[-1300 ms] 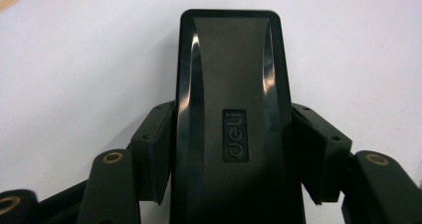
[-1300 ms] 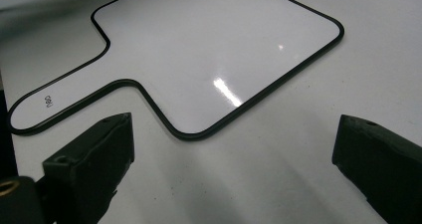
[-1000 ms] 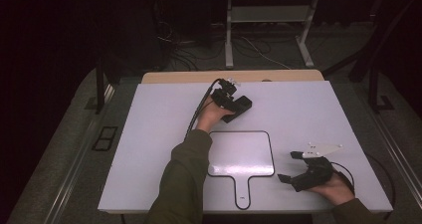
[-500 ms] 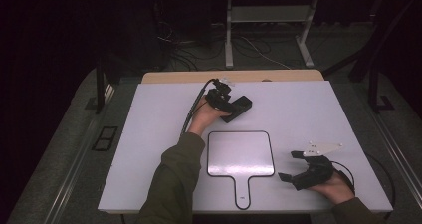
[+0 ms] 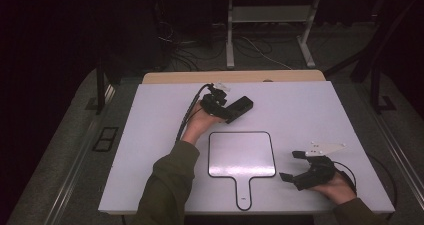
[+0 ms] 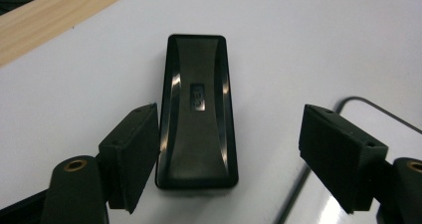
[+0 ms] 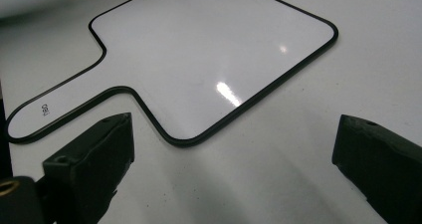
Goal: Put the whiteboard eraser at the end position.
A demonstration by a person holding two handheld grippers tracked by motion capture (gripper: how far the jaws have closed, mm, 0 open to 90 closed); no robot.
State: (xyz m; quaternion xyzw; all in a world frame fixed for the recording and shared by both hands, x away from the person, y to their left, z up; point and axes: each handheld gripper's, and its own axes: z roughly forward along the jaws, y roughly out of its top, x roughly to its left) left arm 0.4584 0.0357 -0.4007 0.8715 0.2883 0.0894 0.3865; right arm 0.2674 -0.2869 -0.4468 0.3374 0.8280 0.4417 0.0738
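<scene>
Releasing now: my left tool (image 6: 226,149) has just been opening, its jaws off the black eraser (image 6: 196,109) lying flat on the worktop (image 5: 310,110) between them. Set-down looks done. Right tool (image 7: 234,174) gapes wide, empty, just short of the whiteboard paddle (image 7: 199,59), untouched.

Overhead light falls on the white table (image 5: 310,115) while the floor and room beyond sink into near-black, the high view soft and slightly grainy. In the right gripper view, two bright glare spots sit on the glossy white board (image 7: 214,59), and the near black fingers (image 7: 94,159) blur out of focus at the bottom edge. In the left gripper view, thin highlights streak the shiny black eraser (image 6: 196,109), which casts a soft, faint shadow at its near end; the picture is evenly lit and fairly sharp.
</scene>
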